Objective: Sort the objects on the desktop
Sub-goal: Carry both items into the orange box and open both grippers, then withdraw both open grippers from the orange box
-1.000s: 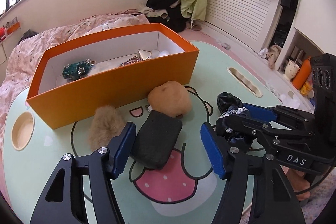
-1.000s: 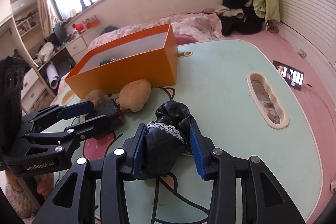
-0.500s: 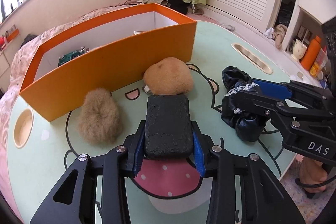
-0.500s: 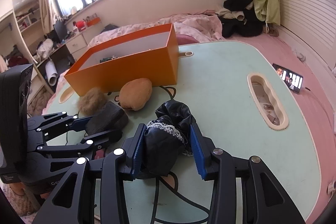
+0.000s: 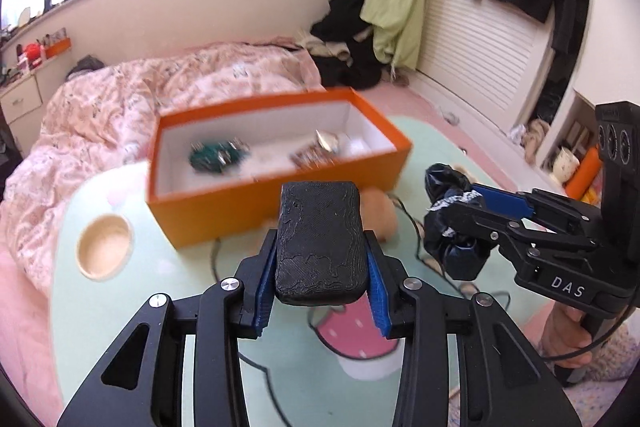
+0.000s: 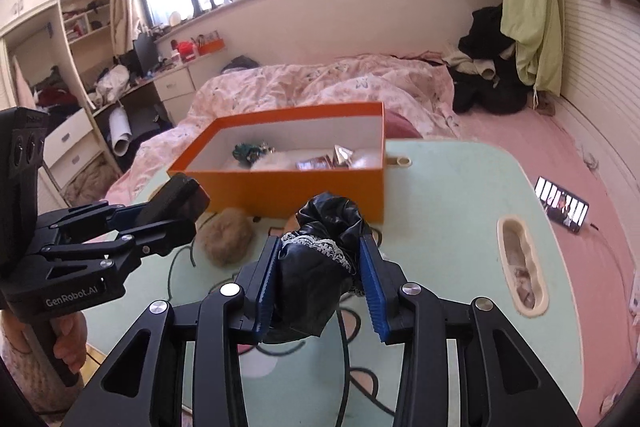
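Having been closed on the black textured rectangular block [image 5: 320,239], the left claw [image 5: 320,287] is raised off the desk [image 5: 120,327]; the right claw [image 6: 316,287], tightening, pinches the black lace-trimmed bundle [image 6: 320,267], both bound for the orange cardboard box [image 5: 276,205].

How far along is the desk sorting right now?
Partly done: the orange box already holds a green toy car and some shiny pieces. In hand: the left gripper grips a black block, the right gripper a black lace-trimmed bundle. Left: two furry brown balls on the table.
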Demonstrator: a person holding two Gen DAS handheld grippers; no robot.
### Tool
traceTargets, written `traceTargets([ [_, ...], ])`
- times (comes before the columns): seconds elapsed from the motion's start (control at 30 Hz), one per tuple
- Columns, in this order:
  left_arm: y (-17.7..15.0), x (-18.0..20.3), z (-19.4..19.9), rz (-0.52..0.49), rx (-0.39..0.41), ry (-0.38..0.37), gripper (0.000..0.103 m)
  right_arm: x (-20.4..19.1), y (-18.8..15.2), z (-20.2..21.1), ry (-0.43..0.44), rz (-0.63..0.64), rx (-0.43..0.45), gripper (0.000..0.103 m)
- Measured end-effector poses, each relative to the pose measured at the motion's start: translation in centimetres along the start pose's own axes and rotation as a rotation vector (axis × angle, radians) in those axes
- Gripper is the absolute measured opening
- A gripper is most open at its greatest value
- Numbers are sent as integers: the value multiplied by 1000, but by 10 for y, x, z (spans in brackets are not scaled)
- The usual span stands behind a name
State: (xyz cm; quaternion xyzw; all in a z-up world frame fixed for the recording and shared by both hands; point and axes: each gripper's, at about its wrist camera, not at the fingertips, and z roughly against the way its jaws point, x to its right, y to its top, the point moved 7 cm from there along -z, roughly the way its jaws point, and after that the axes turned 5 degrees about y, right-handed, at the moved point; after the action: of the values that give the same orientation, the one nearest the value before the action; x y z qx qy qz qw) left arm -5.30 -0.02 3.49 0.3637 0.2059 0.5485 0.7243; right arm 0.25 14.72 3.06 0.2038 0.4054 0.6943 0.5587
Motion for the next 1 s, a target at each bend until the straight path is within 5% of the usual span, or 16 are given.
traceTargets([
  [0.2,49,-30,-17,23,27,63,40,-13,62,-30,30,13,-6,38],
  [0.37,65,-49,-59,45,-27,109,41,-19,92,-76,16,23,-60,38],
  [0.43,65,-56,-78,64,-61,130,41,-16,97,-97,12,11,-98,47],
  [0.5,62,-64,-88,98,-90,166,41,-9,95,-116,-18,-18,-158,63],
  [0.57,58,-64,-83,111,-78,153,45,-5,91,-118,-30,-45,-159,63],
  [0.7,50,-65,-58,104,-12,179,77,-6,81,-93,-53,-24,-102,64],
  [0.83,38,-64,-31,120,27,156,81,-11,64,-62,-85,12,-63,71],
  [1.0,-6,-47,-14,128,-20,115,82,-18,20,-34,-38,-16,-76,77],
])
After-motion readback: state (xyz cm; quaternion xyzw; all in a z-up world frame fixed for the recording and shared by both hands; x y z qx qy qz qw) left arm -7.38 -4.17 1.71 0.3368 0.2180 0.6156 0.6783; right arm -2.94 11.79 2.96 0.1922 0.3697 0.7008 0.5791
